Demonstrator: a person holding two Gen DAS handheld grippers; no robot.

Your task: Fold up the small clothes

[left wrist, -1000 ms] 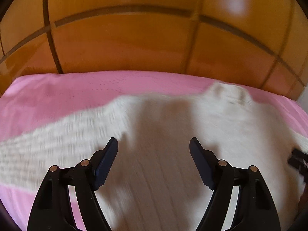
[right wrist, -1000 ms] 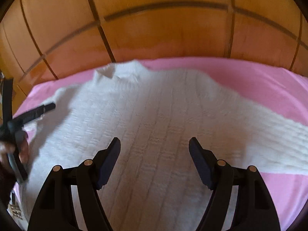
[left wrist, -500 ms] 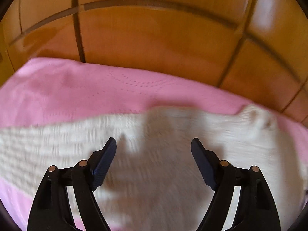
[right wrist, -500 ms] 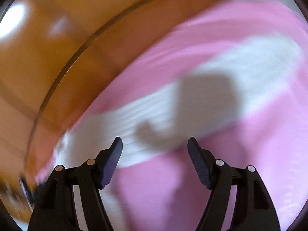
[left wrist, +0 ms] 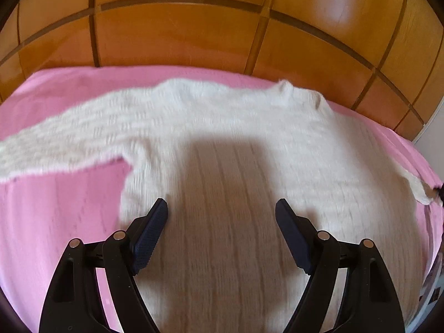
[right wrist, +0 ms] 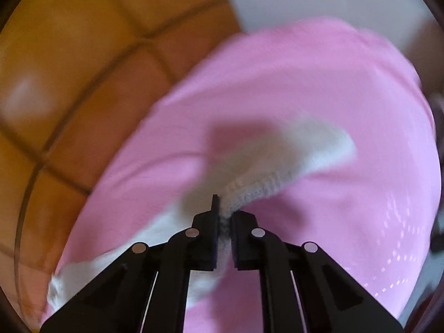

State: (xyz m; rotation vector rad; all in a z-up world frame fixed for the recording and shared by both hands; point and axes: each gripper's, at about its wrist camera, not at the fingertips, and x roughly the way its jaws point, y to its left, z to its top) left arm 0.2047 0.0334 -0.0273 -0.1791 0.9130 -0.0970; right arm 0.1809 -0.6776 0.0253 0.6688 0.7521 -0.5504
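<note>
Sweater [left wrist: 249,172] lies flat, unfolded. Right gripper [right wrist: 224,222] fingers clamp a sleeve [right wrist: 291,163]; left gripper [left wrist: 222,222] fingers wide, empty. Folding barely begun.

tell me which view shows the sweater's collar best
The left wrist view: the white sweater lies spread on the pink cover, collar at the far edge. The right wrist view shows only a sleeve pinched in the right gripper, no collar.

Left wrist camera looks steeply down over its fingers at the white sweater [left wrist: 236,144] on the pink sheet [left wrist: 55,208], wood panelling [left wrist: 180,33] at twelve o'clock, while the right wrist camera, rolled and nearer, shares the same sheet, panelling and knit sleeve [right wrist: 277,177].
</note>
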